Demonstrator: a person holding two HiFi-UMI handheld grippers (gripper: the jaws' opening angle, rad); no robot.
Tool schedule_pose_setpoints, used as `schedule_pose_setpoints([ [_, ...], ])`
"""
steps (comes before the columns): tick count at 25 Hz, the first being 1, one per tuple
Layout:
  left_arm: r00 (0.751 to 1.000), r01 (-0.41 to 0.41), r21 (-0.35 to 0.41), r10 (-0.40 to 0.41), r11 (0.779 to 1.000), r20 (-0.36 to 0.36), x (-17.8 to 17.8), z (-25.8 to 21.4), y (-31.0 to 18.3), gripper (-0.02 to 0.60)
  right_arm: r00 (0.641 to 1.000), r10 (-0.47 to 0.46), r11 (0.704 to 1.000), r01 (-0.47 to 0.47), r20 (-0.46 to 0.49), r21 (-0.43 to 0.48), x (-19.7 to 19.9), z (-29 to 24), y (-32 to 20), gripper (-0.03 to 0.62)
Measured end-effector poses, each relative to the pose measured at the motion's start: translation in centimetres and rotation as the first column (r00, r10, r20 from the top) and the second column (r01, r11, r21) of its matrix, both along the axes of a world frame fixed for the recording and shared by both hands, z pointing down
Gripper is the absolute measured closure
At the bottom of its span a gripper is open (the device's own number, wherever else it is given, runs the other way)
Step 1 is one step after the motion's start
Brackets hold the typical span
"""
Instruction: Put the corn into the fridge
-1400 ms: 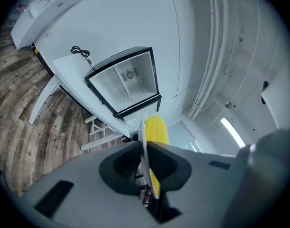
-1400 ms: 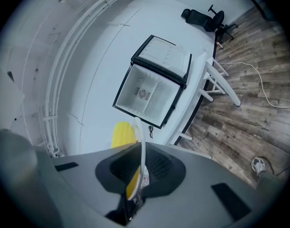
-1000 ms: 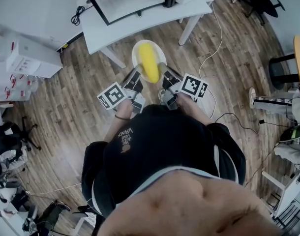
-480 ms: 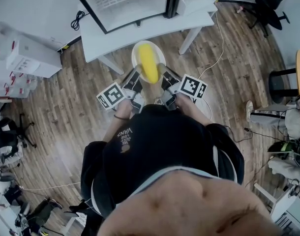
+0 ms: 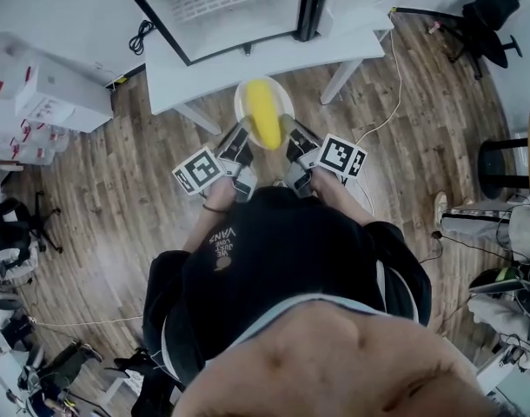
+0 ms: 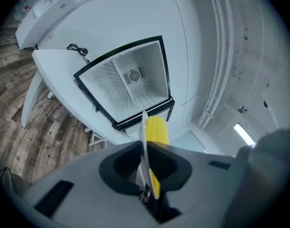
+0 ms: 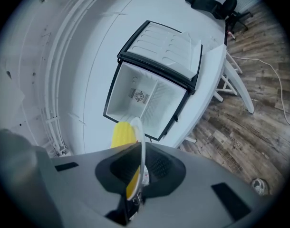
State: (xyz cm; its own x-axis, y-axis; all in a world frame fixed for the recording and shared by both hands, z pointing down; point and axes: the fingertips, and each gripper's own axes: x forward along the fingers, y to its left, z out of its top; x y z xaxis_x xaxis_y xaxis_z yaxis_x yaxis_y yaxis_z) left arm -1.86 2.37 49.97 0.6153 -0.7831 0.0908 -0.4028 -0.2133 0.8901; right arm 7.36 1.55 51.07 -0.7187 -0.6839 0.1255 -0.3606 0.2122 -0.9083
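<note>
**A:** Left tongs (image 5: 245, 131) and right tongs (image 5: 285, 130) are each pinched tight on opposite rims of the white plate (image 5: 241, 102). The corn (image 5: 263, 115) lies on it, held out in front.

**B:** Carry stage, then. The fridge (image 5: 204, 26) stands open on the desk (image 5: 248, 63), just ahead.

**A:** Next, I'd say, a steady push forward, plate level so the corn can't roll, clearing the frame.

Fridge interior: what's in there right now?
Inside the fridge: white walls, a wire shelf and a round fan vent on the back wall; no food shows. The plate and corn in front hide part of its lower front rim.
</note>
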Motion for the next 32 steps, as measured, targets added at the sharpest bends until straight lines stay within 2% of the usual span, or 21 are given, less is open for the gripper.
schedule_pose_setpoints([
  [10, 1.000, 0.008, -0.016, -0.008, 1.000, -0.020, -2.0, 0.3, -3.7, 0.534, 1.000, 0.002, 1.000, -0.002, 0.000, -0.021, -2.0, 0.3, -3.6, 0.569],
  [32, 0.993, -0.116, -0.016, 0.116, 0.993, 0.000, -8.9, -0.8, -15.2, 0.534, 0.993, 0.114, 0.993, -0.114, 0.013, -0.015, -8.9, -0.7, -14.1, 0.570],
])
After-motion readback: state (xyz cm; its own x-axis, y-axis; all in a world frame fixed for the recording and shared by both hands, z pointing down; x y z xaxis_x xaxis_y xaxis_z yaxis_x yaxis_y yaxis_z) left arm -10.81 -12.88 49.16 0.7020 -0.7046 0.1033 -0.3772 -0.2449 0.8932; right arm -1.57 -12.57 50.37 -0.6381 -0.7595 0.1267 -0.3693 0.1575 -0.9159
